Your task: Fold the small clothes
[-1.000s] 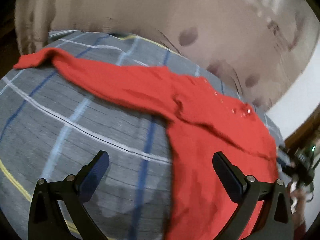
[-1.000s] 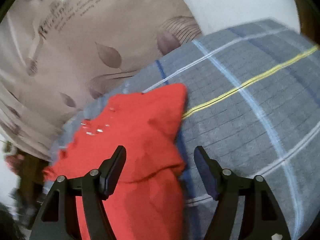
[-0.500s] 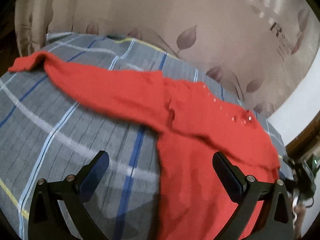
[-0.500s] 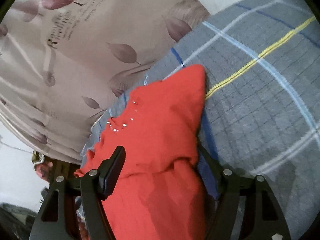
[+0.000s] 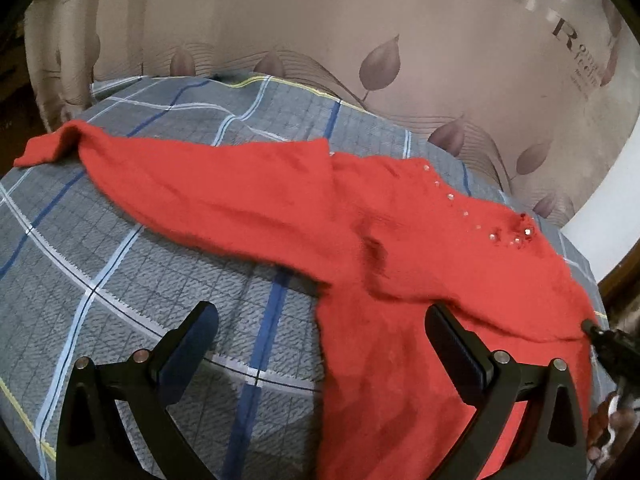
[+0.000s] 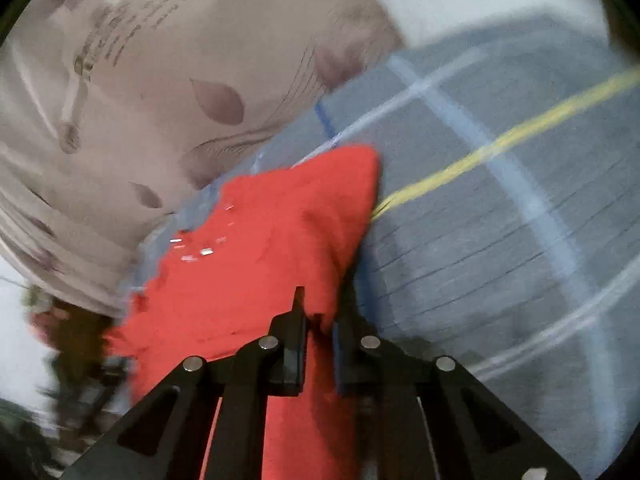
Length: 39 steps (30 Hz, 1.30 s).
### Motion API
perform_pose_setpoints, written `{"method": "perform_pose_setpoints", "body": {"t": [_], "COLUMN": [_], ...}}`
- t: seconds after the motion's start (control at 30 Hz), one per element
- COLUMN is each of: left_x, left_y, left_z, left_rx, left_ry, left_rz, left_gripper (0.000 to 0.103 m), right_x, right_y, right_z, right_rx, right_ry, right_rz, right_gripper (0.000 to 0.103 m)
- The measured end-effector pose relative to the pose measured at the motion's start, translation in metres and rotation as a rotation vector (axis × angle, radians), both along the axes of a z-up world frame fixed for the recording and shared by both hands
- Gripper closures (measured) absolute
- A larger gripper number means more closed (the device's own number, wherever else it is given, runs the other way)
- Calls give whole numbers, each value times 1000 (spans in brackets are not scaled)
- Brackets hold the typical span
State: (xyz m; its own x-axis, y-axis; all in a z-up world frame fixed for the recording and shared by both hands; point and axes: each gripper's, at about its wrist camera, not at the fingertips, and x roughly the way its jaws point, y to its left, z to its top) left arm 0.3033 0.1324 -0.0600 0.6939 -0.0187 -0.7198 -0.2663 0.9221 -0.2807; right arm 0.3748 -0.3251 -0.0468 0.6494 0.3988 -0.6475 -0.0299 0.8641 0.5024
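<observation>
A small red sweater (image 5: 400,248) with shiny beads at the neck lies on a grey plaid bed cover (image 5: 140,280). One long sleeve stretches out to the far left. My left gripper (image 5: 320,344) is open and empty, hovering over the sweater's left side edge. In the right wrist view the sweater (image 6: 256,256) lies with a folded part on top. My right gripper (image 6: 320,312) is shut on the red sweater, pinching its right-hand edge.
A beige curtain (image 5: 360,20) with leaf prints hangs behind the bed and shows in the right wrist view (image 6: 160,80) too. The plaid cover (image 6: 500,240) spreads to the right of the sweater. The right gripper's tip shows at the left view's right edge.
My right gripper has closed on the sweater's right edge; it was open half a second ago. The left gripper has drifted slightly, still open.
</observation>
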Motion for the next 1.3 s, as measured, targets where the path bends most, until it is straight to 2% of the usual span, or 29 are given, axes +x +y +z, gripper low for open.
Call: {"method": "perform_pose_setpoints", "body": {"t": [0.07, 0.13, 0.2, 0.23, 0.27, 0.3, 0.33, 0.4, 0.5, 0.53, 0.6, 0.67, 0.73, 0.83, 0.9, 0.93, 0.97, 1.0, 1.03, 1.13, 1.23, 1.3], "left_x": [1, 1, 0, -1, -1, 0, 0, -2, -2, -1, 5, 17, 27, 33, 44, 47, 49, 54, 57, 57, 50, 47], "left_y": [-1, -2, -2, -2, -1, 0, 2, 5, 3, 0, -7, -14, -16, -15, -14, -14, -17, -18, -17, -10, -7, -3], "left_z": [0, 0, 1, 0, 0, -1, -2, -1, 10, 14, 18, 15, 9, 6, 0, -1, 0, -1, -2, 8, 24, 25], "left_rx": [1, 8, 9, 9, 7, -1, -15, -49, -83, -63, -5, 45, 25, -68, -126, -113, -83, -59, -66, -73, -4, 28], "left_ry": [2, 5, -2, -2, 1, 5, 6, -12, -59, -62, -60, -4, 33, 4, 31, 31, 31, 46, 58, 23, -48, -57], "left_rz": [-5, -5, 1, 2, 5, 7, 7, -17, -125, -152, -186, -228, -251, -267, -263, -255, -254, -266, -272, -262, -244, -215], "left_gripper": [1, 1, 1, 1, 1, 1, 1, 1, 1, 1, 1, 1, 1, 2, 22, 42, 69, 82, 90, 92, 92, 93], "right_x": [-5, 2, 6, 6, 4, 2, -3, -15, -30, -37, -48, -58, -65, -72, -73, -75, -74, -74, -74, -76, -78, -79], "right_y": [0, 5, 12, 12, 10, 4, -4, -14, -15, -13, -10, -4, 4, 8, 6, 7, 5, 3, 1, -6, -12, -14], "right_z": [4, -6, -4, -3, -2, -1, 1, 7, 10, 10, 7, 0, -9, -7, -8, -10, -12, -13, -14, -16, -18, -18], "right_rx": [-53, -94, -97, -86, -51, 10, 61, 74, 93, 110, 122, 119, 120, 127, 135, 142, 151, 159, 166, 195, 226, 235], "right_ry": [-19, 48, 61, 63, 64, 63, 48, 2, -30, -44, -57, -53, -35, -60, -64, -60, -54, -51, -50, -56, -62, -68], "right_rz": [-7, 17, 76, 80, 76, 65, 38, -15, -15, -2, 16, 35, 54, 62, 54, 54, 50, 40, 29, 1, -24, -33], "right_gripper": [95, 95, 87, 86, 77, 64, 60, 60, 59, 58, 46, 44, 44, 39, 35, 35, 35, 35, 35, 33, 31, 30]}}
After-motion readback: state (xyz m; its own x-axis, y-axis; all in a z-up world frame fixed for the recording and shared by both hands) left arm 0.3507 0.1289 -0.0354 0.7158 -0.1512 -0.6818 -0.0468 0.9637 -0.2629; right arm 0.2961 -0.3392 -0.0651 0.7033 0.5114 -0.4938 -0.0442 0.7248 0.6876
